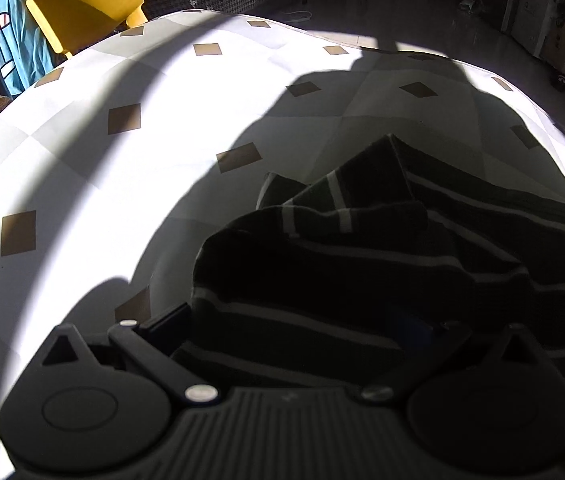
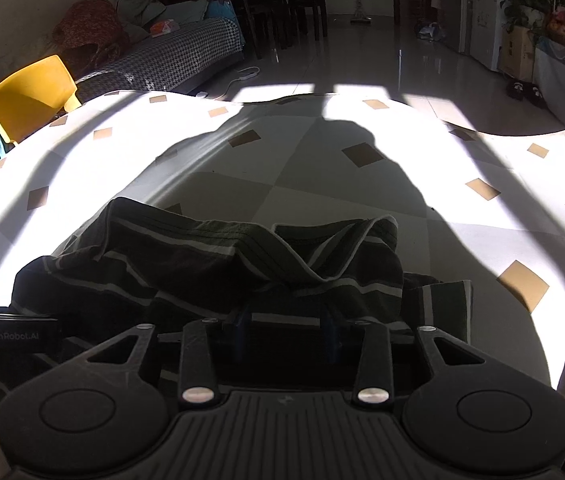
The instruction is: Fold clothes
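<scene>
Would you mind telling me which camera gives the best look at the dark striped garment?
The right wrist view: the striped garment lies bunched on the tablecloth with both side edges and its far edge in sight. The left wrist view shows the garment closer and darker, running out of the frame on the right.

You see a crumpled dark green fabric garment [image 2: 210, 264] with thin pale stripes, a white tablecloth [image 1: 82, 168] checked in grey with tan diamonds, a bright yellow plastic chair [image 1: 86, 4], and a black-and-white houndstooth sofa cover [image 2: 178, 56].
</scene>
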